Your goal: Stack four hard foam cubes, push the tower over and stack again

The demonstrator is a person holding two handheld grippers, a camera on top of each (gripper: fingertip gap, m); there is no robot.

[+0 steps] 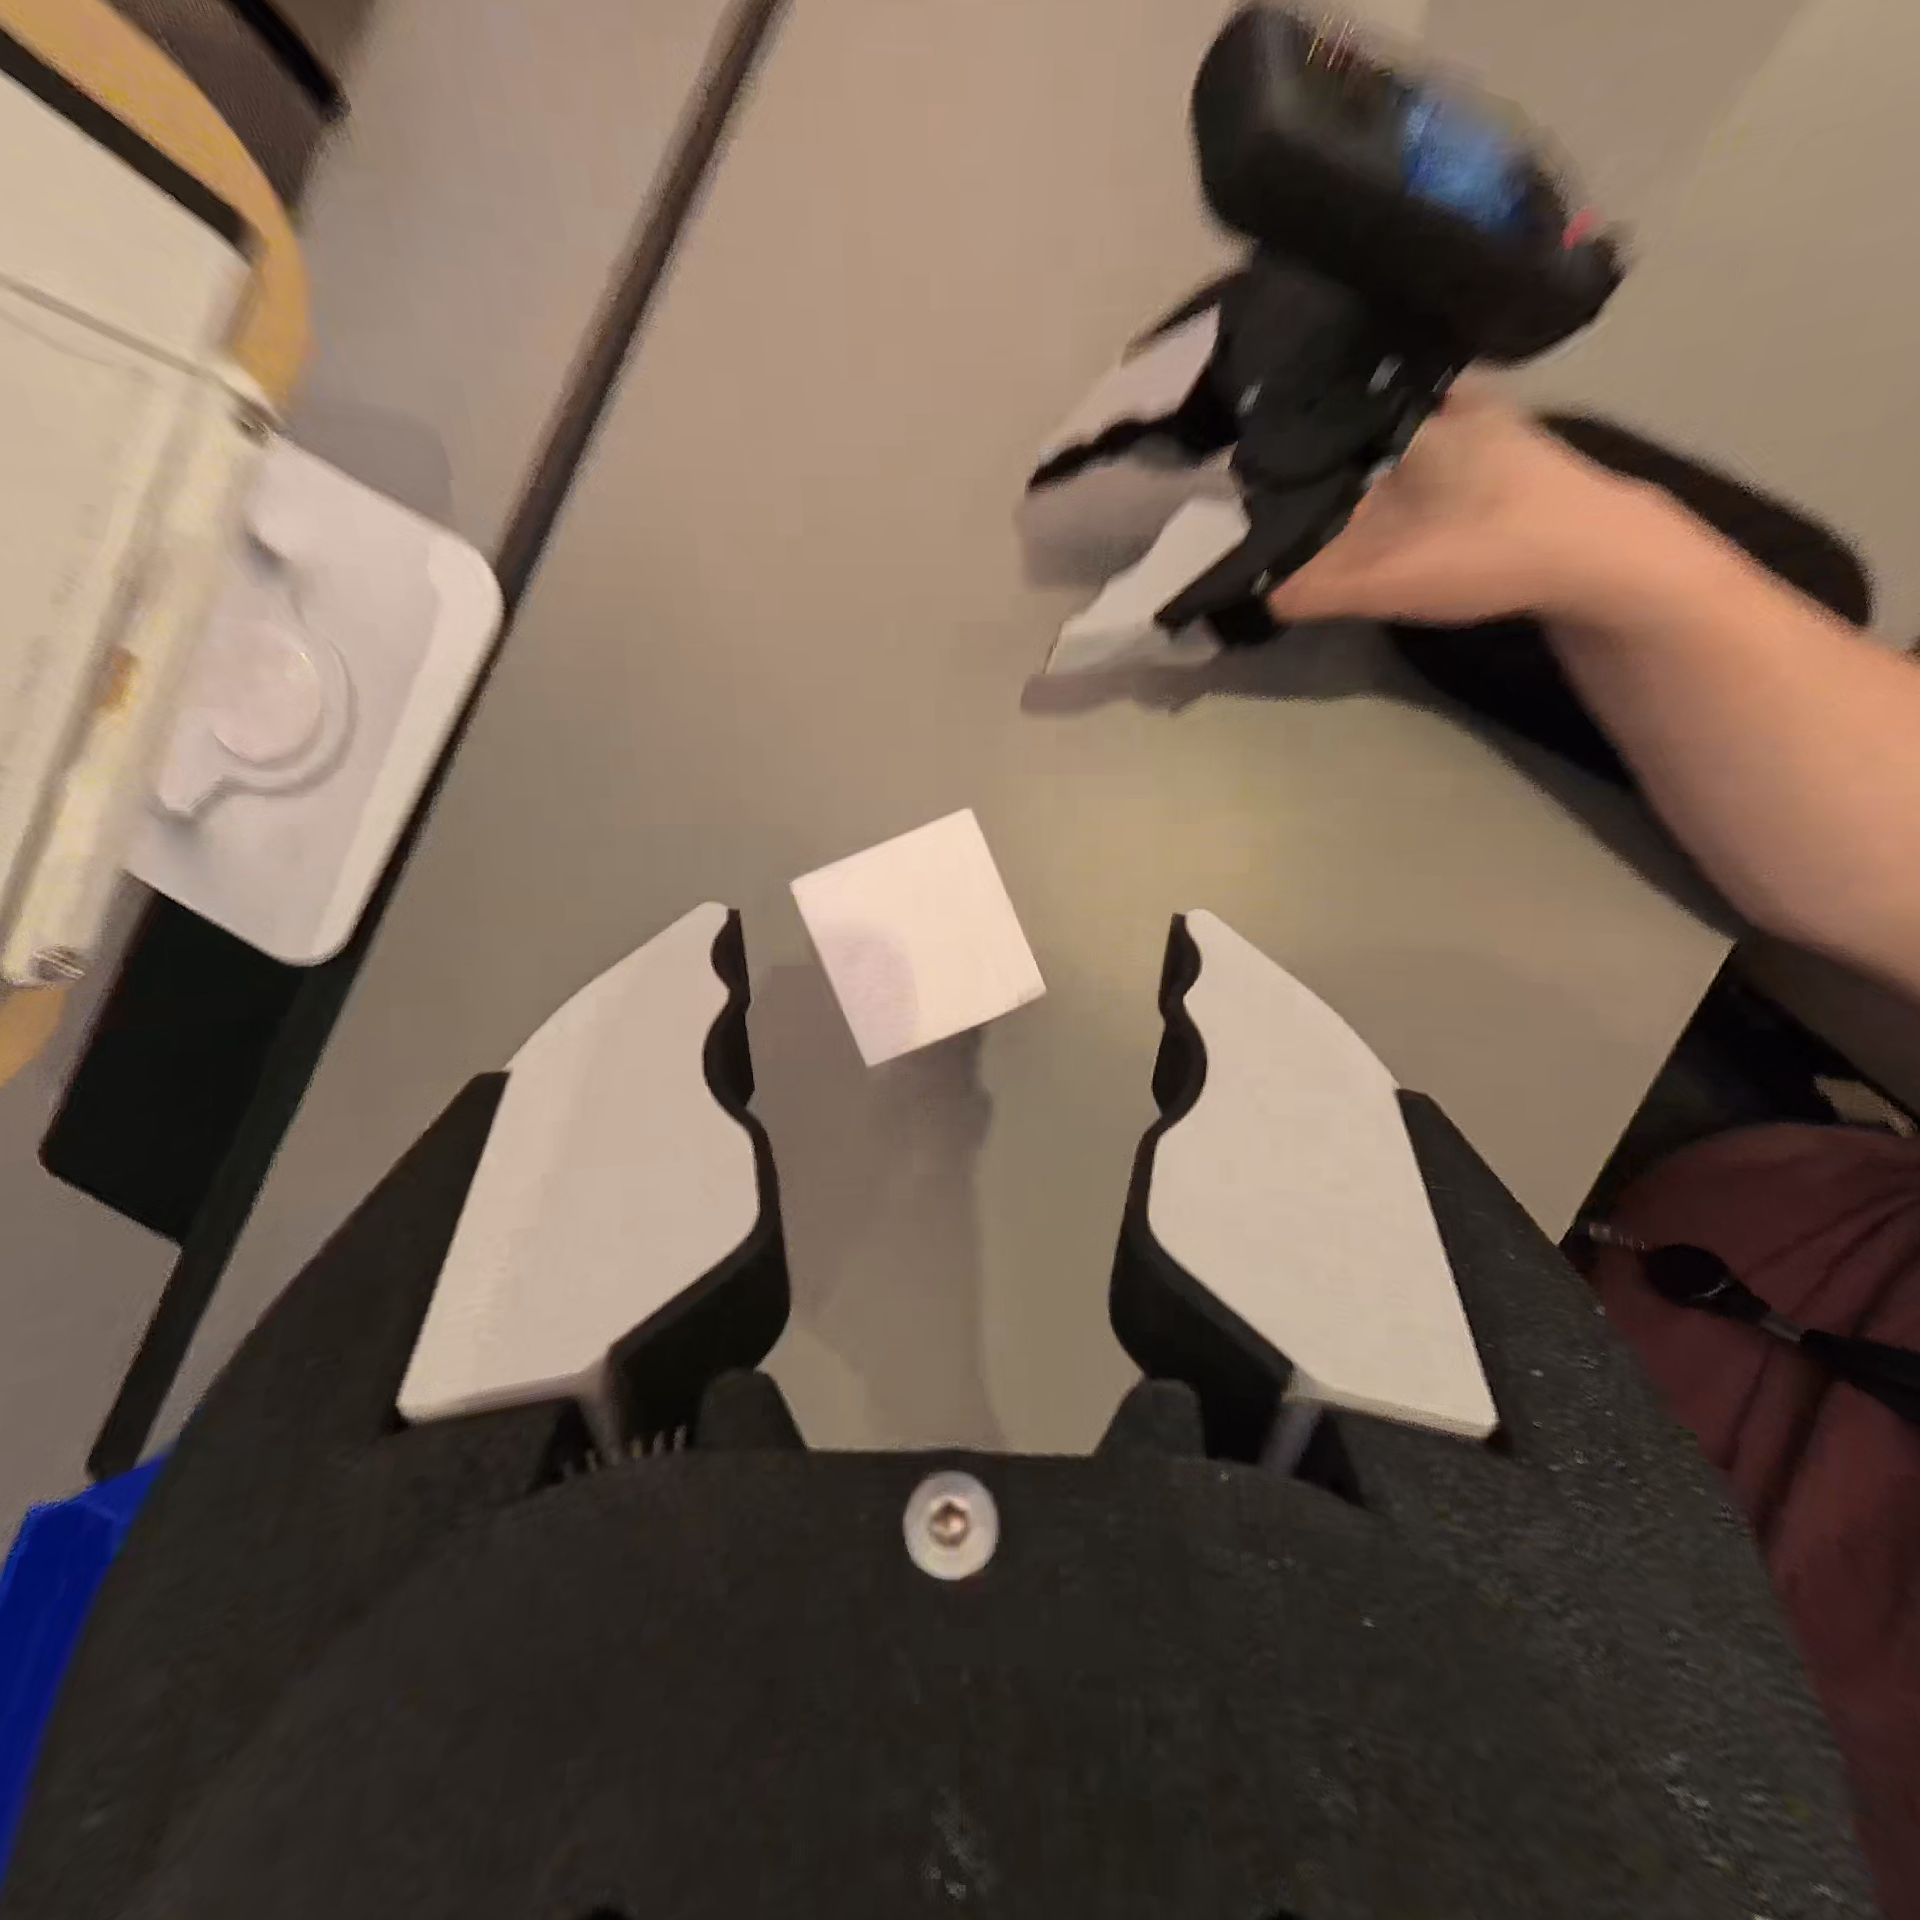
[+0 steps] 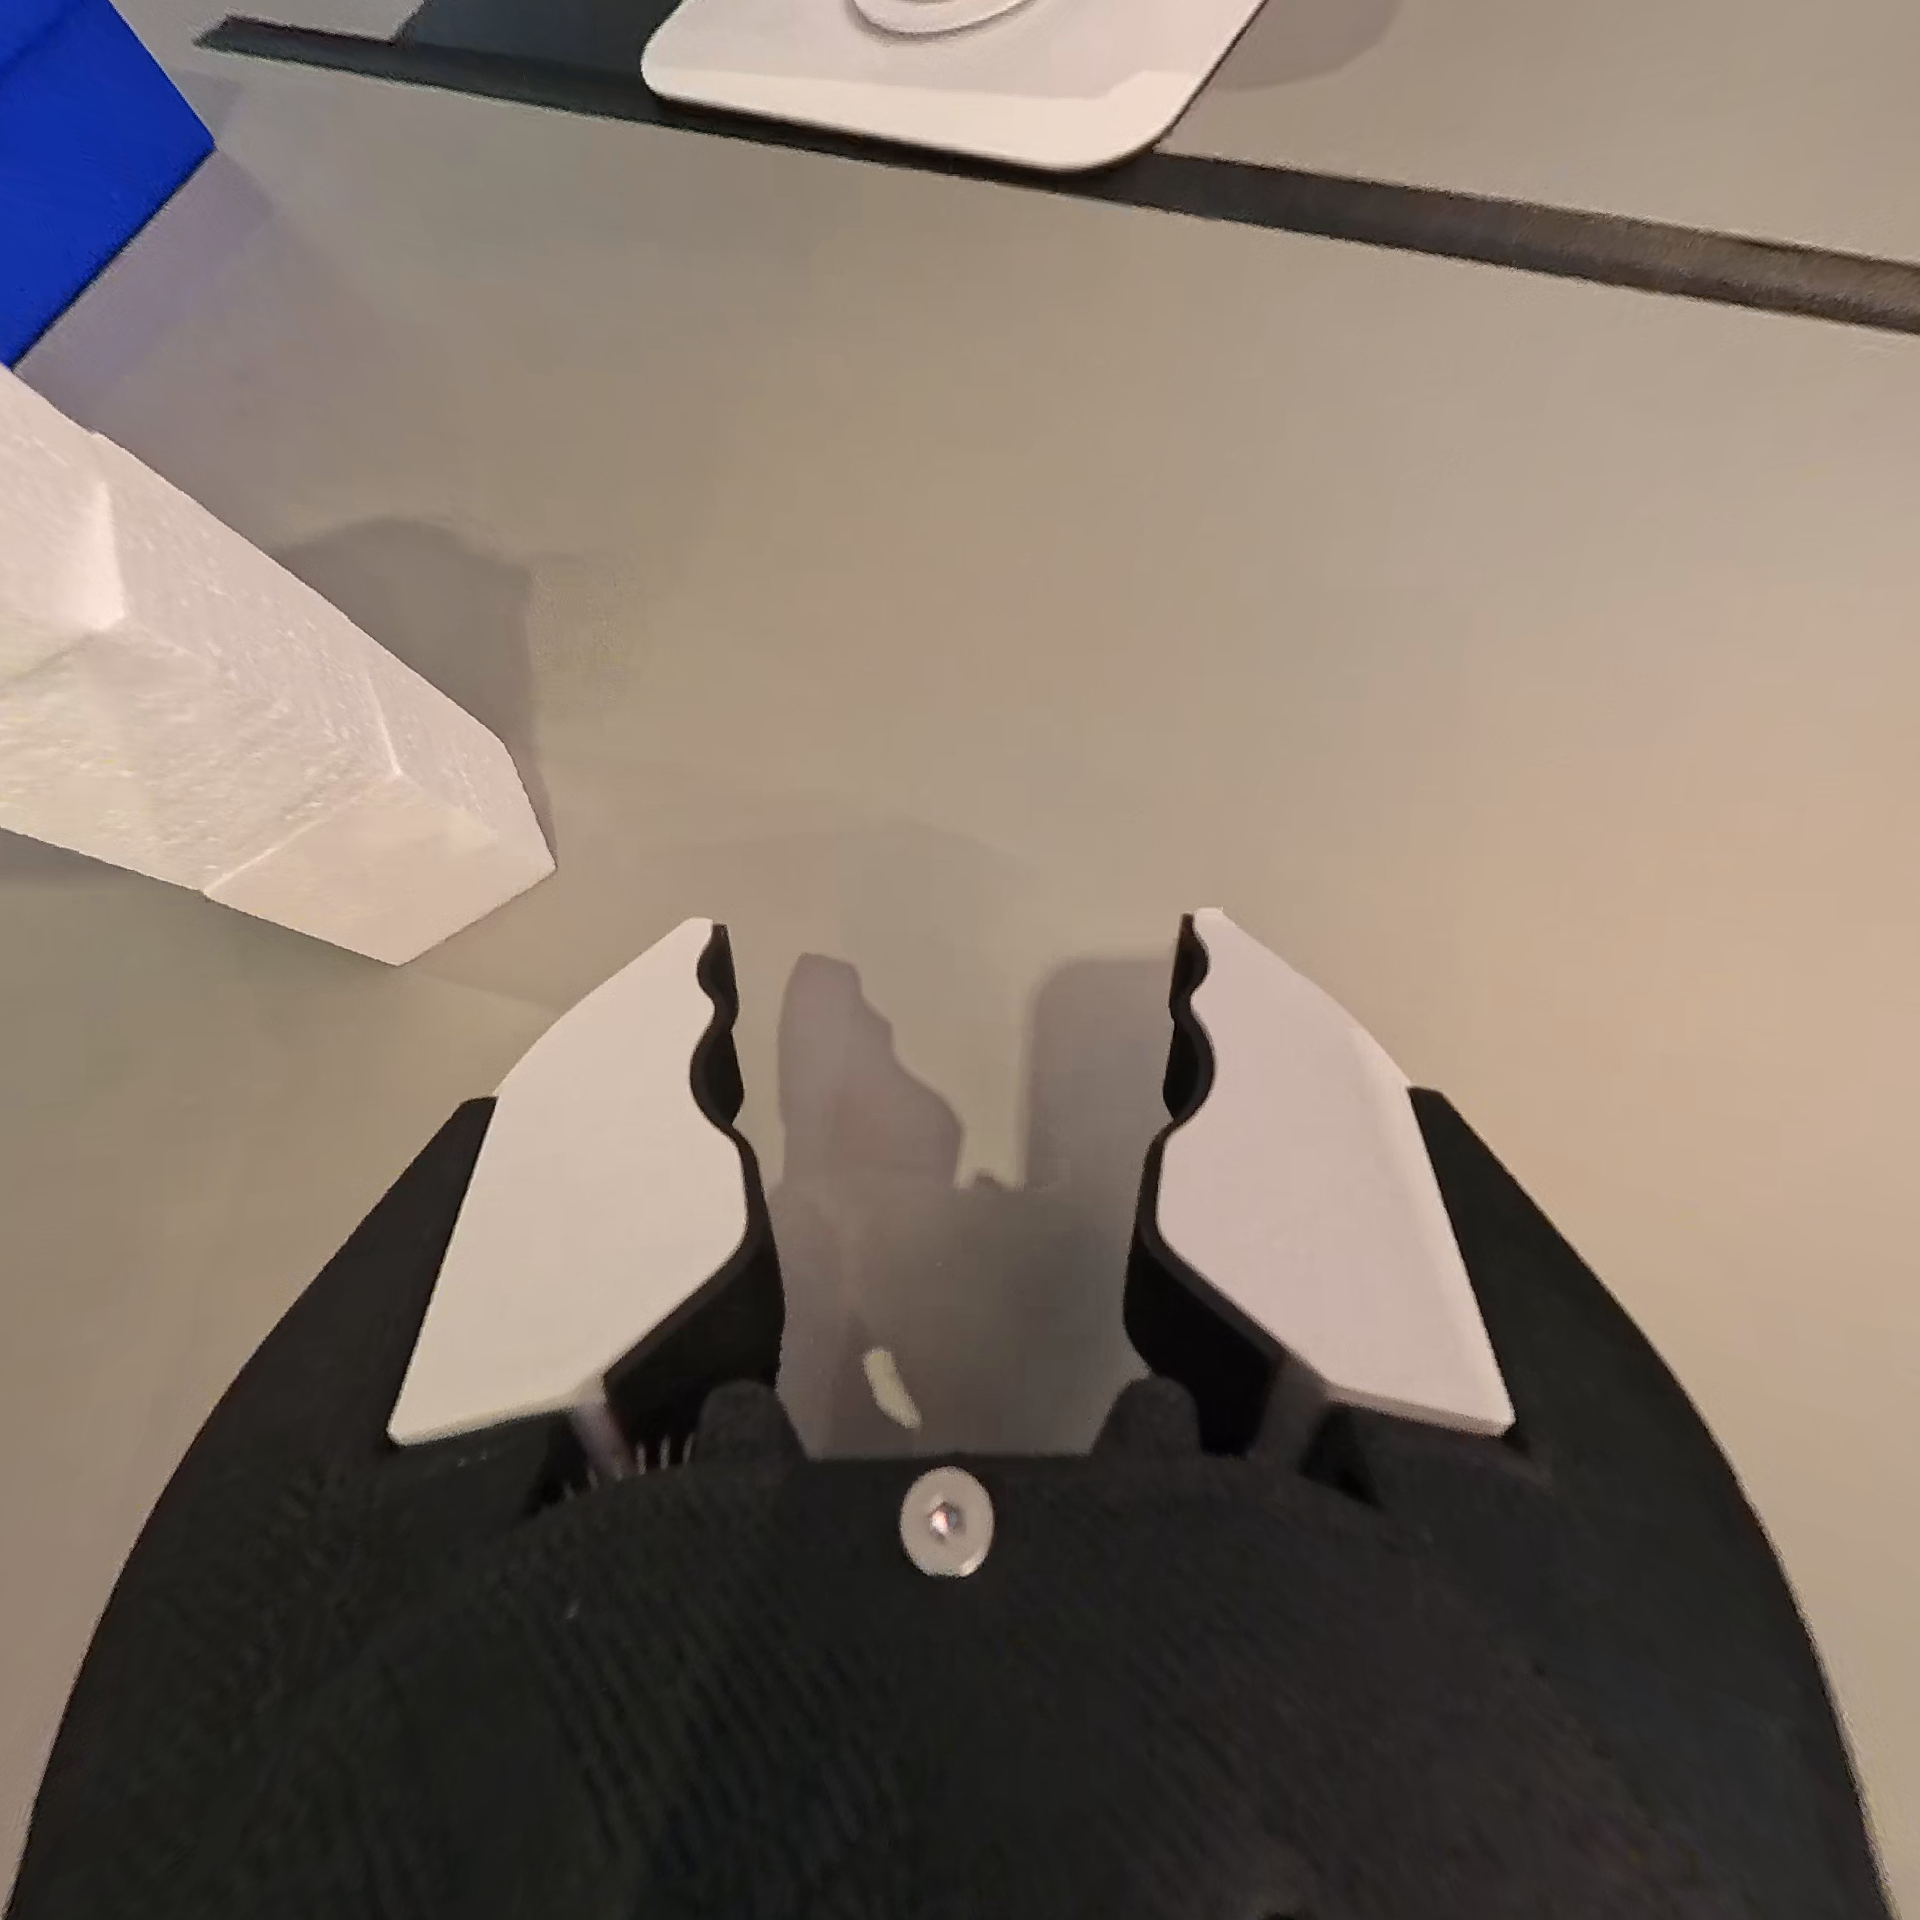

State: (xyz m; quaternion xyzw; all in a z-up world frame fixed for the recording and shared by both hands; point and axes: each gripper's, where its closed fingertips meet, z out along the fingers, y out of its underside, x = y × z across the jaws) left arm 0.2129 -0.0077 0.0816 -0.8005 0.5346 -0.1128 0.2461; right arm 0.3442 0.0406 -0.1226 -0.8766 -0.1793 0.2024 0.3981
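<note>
A white foam cube [image 1: 914, 935] shows from above, just beyond my left gripper's tips and between their lines. It seems to be the top of a tower. In the right wrist view the foam tower [image 2: 229, 707] shows as several cubes, slightly offset, running off the left edge. My left gripper [image 1: 956, 925] is open and empty above the cube, not touching it. My right gripper [image 2: 956, 925] is open and empty over bare table, to the right of the tower. It also shows, blurred, in the left wrist view [image 1: 1049, 571], held by a hand.
The grey table [image 2: 1143, 623] has a black strip [image 2: 1455, 229] across its far side. A white rounded-corner pad [image 1: 312, 727] lies by that strip, also in the right wrist view [image 2: 935, 83]. A blue part [image 2: 73, 156] is near the tower. A forearm [image 1: 1662, 727] reaches in. Left tips to right tips: about 25 cm.
</note>
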